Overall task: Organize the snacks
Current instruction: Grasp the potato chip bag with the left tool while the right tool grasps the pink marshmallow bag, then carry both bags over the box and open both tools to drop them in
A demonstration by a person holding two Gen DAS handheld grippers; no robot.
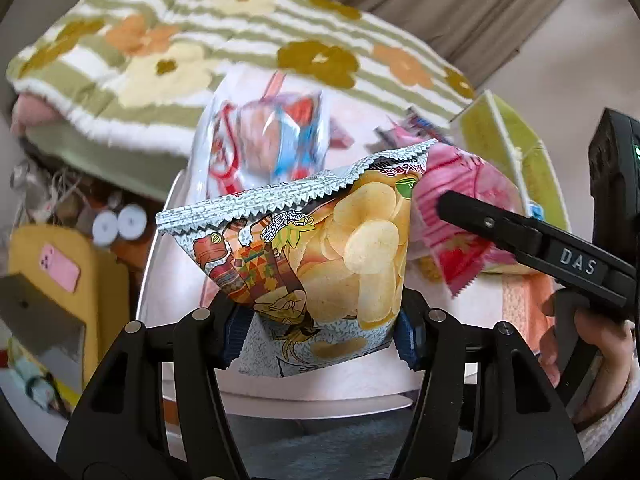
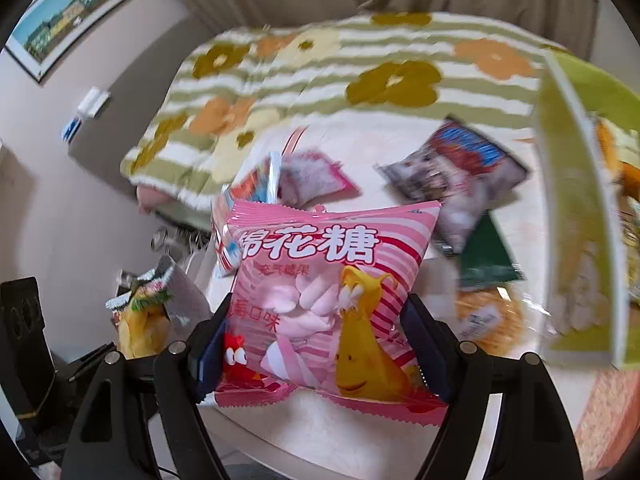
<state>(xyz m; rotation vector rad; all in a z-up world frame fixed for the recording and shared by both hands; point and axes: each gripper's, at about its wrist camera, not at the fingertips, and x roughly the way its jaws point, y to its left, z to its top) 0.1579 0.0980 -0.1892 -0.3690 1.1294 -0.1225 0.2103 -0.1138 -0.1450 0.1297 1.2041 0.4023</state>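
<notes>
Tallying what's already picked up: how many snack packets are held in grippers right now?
2: the potato chip bag in the left gripper, the pink marshmallow packet in the right gripper. Others lie loose on the table.

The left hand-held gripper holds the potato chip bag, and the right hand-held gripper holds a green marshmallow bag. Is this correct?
Not quite: the marshmallow bag is pink, not green, as the right wrist view shows between the right hand-held gripper fingers. The left hand-held gripper does hold the potato chip bag.

Matte black two-finger left gripper with blue pads, silver pivot screws; embossed "DAS" marks the black right gripper; bare-skinned hand.
</notes>
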